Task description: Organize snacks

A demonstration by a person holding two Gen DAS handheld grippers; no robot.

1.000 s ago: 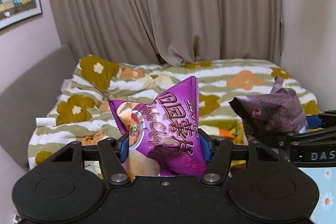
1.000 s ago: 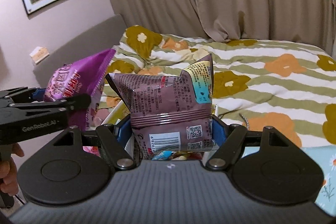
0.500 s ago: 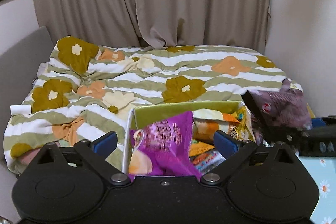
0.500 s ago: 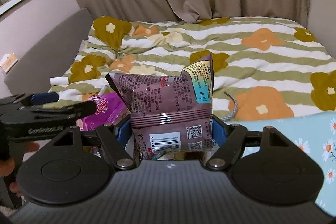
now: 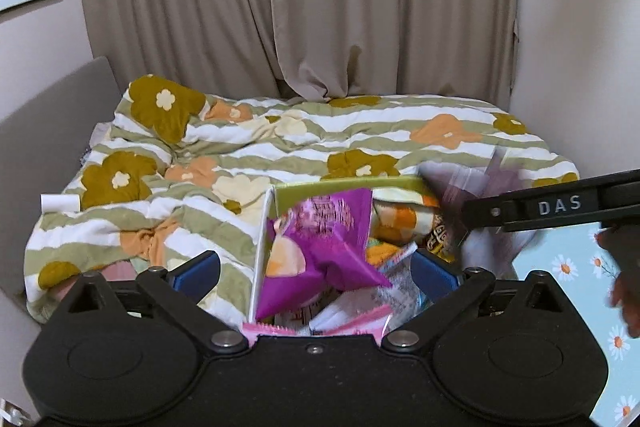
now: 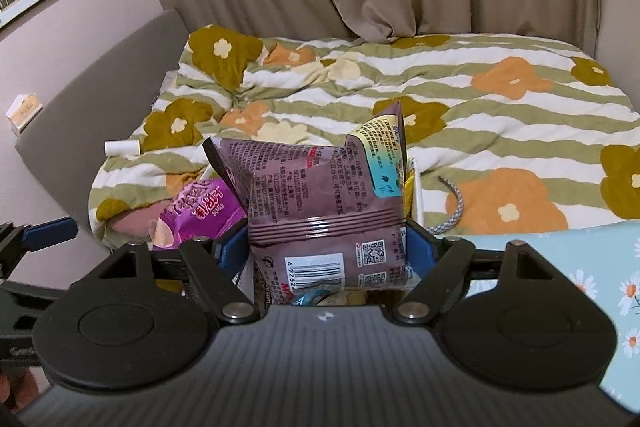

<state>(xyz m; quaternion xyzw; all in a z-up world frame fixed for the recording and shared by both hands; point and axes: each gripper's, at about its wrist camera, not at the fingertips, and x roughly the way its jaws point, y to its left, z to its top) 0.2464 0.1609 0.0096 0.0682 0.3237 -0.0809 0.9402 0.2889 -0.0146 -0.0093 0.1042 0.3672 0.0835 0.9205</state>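
**A:** Bedside, snacks being sorted. Where is the left gripper [image 5: 316, 273]?

**B:** Above the box [image 5: 320, 189], its jaws opening and already wide apart. The purple bag [image 5: 320, 239] lies between them, tilted against the box's left wall on top of other packets, and neither pad touches it.

**A:** And the right gripper [image 6: 324, 251]?

**B:** Its jaws are opening too. The maroon bag [image 6: 320, 195] stands upright between the blue pads, barcode toward the camera, over the box's right side. The pads sit just beside its edges. In the left view that bag is a blur.

**A:** The setting?

**B:** The box rests at the near edge of a flowered quilt [image 5: 200, 187], with curtains [image 5: 320, 7] behind.
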